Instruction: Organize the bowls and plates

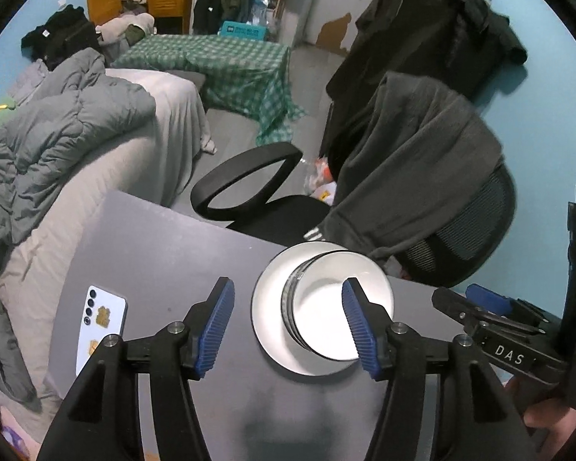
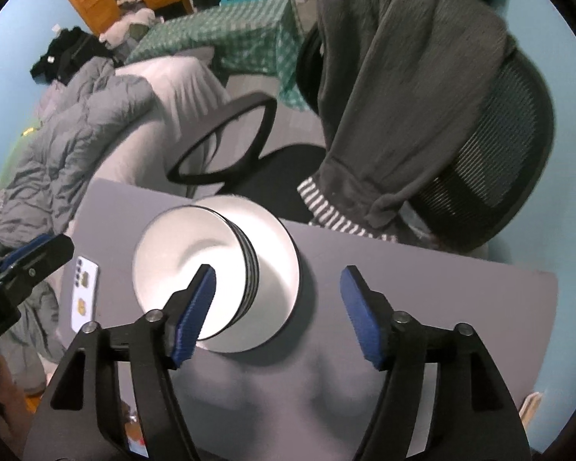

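Note:
A white bowl with a dark striped outside (image 1: 326,311) sits on a white plate (image 1: 268,307) on the grey table (image 1: 165,253). My left gripper (image 1: 288,324) is open above the table, with the bowl just behind its right finger (image 1: 359,326). In the right wrist view the bowl (image 2: 196,269) stands on the plate (image 2: 276,253), and my right gripper (image 2: 276,313) is open and empty over it, its left finger (image 2: 196,311) in front of the bowl. The right gripper also shows at the right edge of the left wrist view (image 1: 491,319).
A white phone (image 1: 101,326) lies on the table's left side. A black office chair (image 1: 422,199) draped with a dark sweater stands behind the table's far edge. A bed with a grey duvet (image 1: 57,134) is to the left.

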`<state>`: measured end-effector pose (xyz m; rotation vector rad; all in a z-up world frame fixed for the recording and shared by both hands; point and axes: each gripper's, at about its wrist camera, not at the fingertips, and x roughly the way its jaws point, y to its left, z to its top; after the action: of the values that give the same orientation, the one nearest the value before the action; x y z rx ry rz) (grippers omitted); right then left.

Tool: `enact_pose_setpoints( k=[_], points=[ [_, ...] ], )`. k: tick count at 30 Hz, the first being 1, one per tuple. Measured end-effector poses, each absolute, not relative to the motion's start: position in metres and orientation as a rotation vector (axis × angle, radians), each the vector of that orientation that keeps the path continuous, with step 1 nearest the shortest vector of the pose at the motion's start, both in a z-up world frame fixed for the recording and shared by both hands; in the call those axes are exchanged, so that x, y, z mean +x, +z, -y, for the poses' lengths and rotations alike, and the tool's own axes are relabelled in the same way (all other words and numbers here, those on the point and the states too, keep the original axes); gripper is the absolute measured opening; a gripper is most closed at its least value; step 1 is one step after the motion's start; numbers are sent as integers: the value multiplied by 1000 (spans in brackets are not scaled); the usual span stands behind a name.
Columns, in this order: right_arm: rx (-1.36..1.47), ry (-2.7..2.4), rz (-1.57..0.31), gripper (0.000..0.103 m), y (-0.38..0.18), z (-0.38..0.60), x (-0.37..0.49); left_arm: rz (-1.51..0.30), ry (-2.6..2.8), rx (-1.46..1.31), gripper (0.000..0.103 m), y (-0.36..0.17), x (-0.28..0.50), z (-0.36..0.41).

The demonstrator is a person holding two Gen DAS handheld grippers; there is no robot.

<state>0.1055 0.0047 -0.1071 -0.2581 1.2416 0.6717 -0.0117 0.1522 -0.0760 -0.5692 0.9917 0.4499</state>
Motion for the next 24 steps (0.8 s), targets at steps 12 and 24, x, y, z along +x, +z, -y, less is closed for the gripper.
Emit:
enact_pose_setpoints(
  k=[12, 24],
  points=[
    [-241, 629, -1113, 70, -35, 17, 71, -939, 432, -465, 76, -24, -51, -135],
    [-223, 588, -1064, 70, -2, 26, 40, -870, 455, -415, 82, 15, -80, -119]
  ],
)
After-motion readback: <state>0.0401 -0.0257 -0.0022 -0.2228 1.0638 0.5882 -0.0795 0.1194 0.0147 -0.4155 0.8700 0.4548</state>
